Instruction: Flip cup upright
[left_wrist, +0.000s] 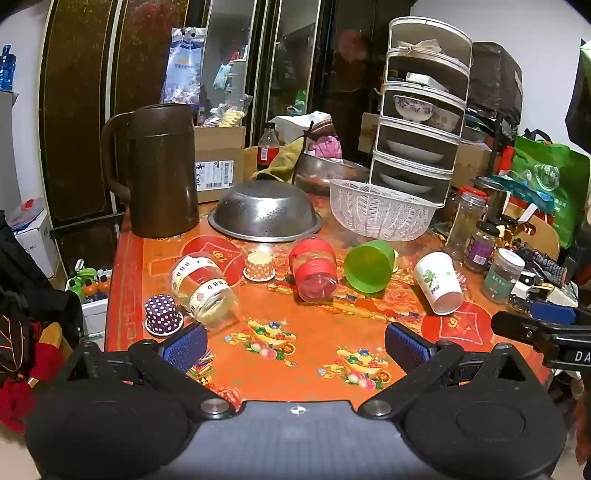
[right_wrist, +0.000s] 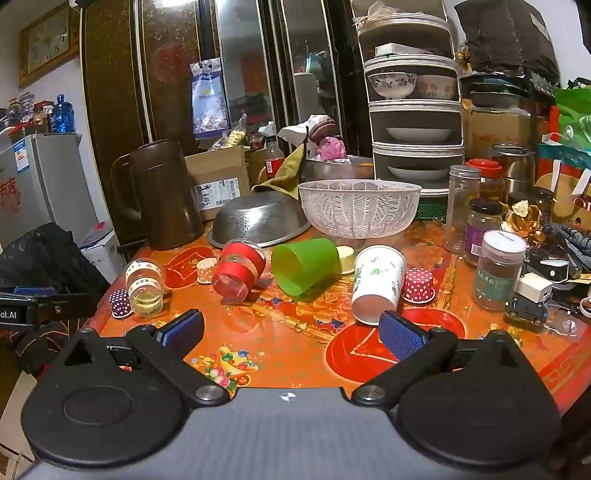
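Note:
Several cups lie on their sides on the orange patterned table (left_wrist: 314, 332): a clear glass with banded tape (left_wrist: 203, 284), a red-banded glass (left_wrist: 314, 269), a green plastic cup (left_wrist: 369, 266) and a white paper cup (left_wrist: 439, 282). The right wrist view shows them too: clear glass (right_wrist: 144, 286), red glass (right_wrist: 238, 273), green cup (right_wrist: 304, 266), white cup (right_wrist: 376, 284). My left gripper (left_wrist: 295, 343) is open and empty, short of the cups. My right gripper (right_wrist: 291, 330) is open and empty, its right pad (right_wrist: 400, 338) just in front of the white cup's mouth.
Small paper baking cups stand upside down: purple dotted (left_wrist: 162, 315), orange dotted (left_wrist: 259, 266), red dotted (right_wrist: 419, 286). Behind are a brown jug (left_wrist: 162, 170), steel colander (left_wrist: 264, 212), white basket (left_wrist: 380, 208), tiered dish rack (left_wrist: 421, 110) and jars (right_wrist: 498, 269) at right.

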